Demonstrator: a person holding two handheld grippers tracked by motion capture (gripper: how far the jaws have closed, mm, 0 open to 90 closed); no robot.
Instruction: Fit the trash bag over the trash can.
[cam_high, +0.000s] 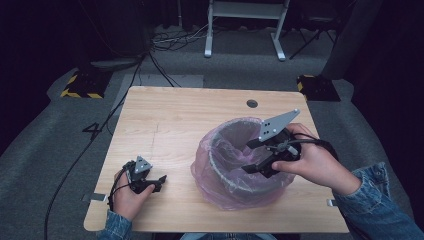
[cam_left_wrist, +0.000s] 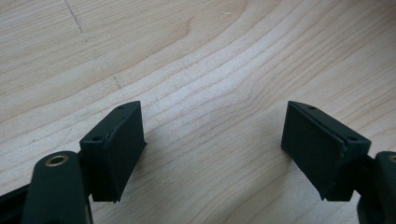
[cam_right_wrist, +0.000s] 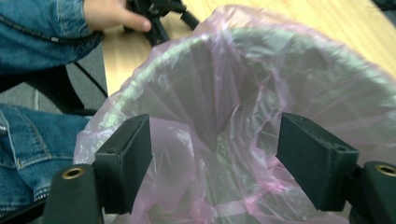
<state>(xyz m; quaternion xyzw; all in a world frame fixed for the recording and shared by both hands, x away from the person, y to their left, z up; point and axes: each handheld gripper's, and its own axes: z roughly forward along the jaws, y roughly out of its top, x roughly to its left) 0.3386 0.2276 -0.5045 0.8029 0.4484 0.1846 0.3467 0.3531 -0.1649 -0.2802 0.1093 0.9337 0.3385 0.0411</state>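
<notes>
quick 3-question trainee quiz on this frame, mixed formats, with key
1. True or false: the left gripper holds the pink bag.
2. Which gripper hangs over the lined bin? A left, B right
3. Fill in: the right gripper has its jaws ____, nothing pinched.

Key: 1 false, it rests empty on the wooden table; 2 B; 3 open.

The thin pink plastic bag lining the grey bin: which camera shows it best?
The high view: there the whole thin pink plastic bag shows, draped over the round grey bin and bunched around its base on the wooden table. The right gripper view gives a blurred close-up of the bag's rim and inside. The left gripper view looks at bare table.
</notes>
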